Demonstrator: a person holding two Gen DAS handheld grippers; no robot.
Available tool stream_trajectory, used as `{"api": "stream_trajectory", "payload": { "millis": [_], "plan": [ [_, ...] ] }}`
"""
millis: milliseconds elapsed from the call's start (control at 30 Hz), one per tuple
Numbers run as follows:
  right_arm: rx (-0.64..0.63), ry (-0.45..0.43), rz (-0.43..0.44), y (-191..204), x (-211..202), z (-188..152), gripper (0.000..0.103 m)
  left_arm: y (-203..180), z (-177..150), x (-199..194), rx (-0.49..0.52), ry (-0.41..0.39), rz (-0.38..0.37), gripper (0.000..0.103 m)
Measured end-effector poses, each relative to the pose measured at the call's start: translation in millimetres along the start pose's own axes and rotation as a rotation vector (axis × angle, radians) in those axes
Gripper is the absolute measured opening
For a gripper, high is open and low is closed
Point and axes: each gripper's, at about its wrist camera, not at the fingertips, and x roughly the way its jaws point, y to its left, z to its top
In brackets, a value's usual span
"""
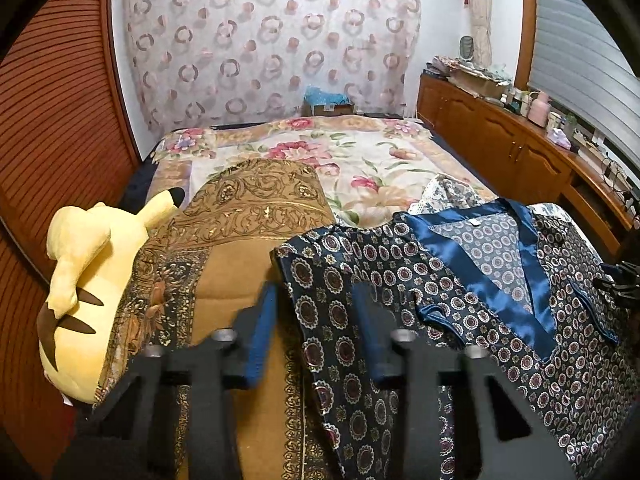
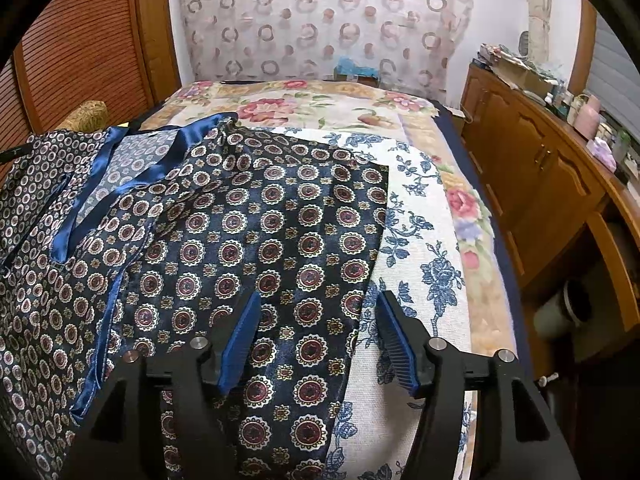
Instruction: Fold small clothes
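Observation:
A dark blue patterned top (image 1: 460,292) with a shiny blue V-neck trim (image 1: 516,280) lies spread flat on the bed. My left gripper (image 1: 316,296) is open, its blue-padded fingers straddling the top's left sleeve edge just above the cloth. In the right wrist view the same top (image 2: 248,240) fills the left and centre. My right gripper (image 2: 318,300) is open over the top's right sleeve edge, one finger above the garment, the other above the white blue-flowered cloth (image 2: 416,216) beneath. The right gripper's tip shows in the left wrist view (image 1: 620,280).
A yellow plush toy (image 1: 88,292) lies at the bed's left beside a gold-brown patterned cloth (image 1: 240,216). A floral blanket (image 1: 360,160) covers the bed. A wooden cabinet (image 2: 540,168) with clutter runs along the right; wooden slatted panel (image 1: 48,120) on the left.

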Motion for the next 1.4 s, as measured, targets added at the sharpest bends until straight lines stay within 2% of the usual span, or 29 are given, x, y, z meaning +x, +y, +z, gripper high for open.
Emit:
{"api": "stream_trajectory", "payload": {
  "millis": [67,100,267,467,533,567,633,667,700,767,967,1133,1267,1400],
  "plan": [
    [-0.002,0.003,0.011,-1.5,0.3,1.7,0.062,-1.4,-0.3,0.4,0.004,0.004,-0.006,0.009],
    [-0.007,0.008,0.018,-2.9,1.1,3.2,0.062,-1.5,-1.0,-0.9,0.004,0.001,-0.006,0.007],
    [-0.008,0.036,0.039,-17.2,15.1,22.7,0.062,-6.7,-0.5,-16.3,0.003,-0.041,-0.04,0.004],
    [-0.012,0.062,0.047,-29.0,39.4,54.4,0.055,-22.0,-4.4,-30.0,0.026,-0.064,-0.07,0.003],
    [-0.03,0.059,0.046,-26.3,45.1,60.1,0.05,-28.3,-7.1,-33.2,0.033,-0.066,-0.082,0.003],
    [-0.035,0.054,0.051,-24.0,46.8,61.9,0.044,-31.1,-9.4,-35.4,0.034,-0.068,-0.089,0.003],
    [-0.049,0.043,0.056,-16.6,47.0,61.1,0.027,-36.1,-13.6,-38.7,0.034,-0.069,-0.103,0.002],
    [-0.063,0.042,0.066,-12.8,46.6,60.3,0.013,-38.7,-16.0,-40.4,0.037,-0.068,-0.108,0.002],
    [-0.081,0.042,0.069,-7.8,45.0,58.5,0.009,-42.6,-20.5,-43.6,0.043,-0.069,-0.115,0.002],
    [-0.126,0.033,0.051,4.7,39.1,52.6,0.006,-48.2,-27.8,-51.0,0.05,-0.08,-0.115,0.002],
    [-0.096,-0.153,0.056,13.8,-19.6,41.3,0.005,-50.5,-46.5,-85.8,0.044,-0.132,-0.116,0.002],
    [-0.089,-0.257,0.046,18.1,-78.7,15.4,0.004,-42.2,-70.9,-124.4,0.011,-0.18,-0.11,0.002],
    [-0.072,-0.295,0.063,15.9,-121.2,-23.2,0.004,-34.0,-94.7,-150.2,-0.021,-0.202,-0.094,0.002],
    [-0.061,-0.293,0.067,16.7,-141.1,-63.6,0.004,-22.5,-121.3,-160.0,-0.049,-0.201,-0.075,0.002]
  ]
}}
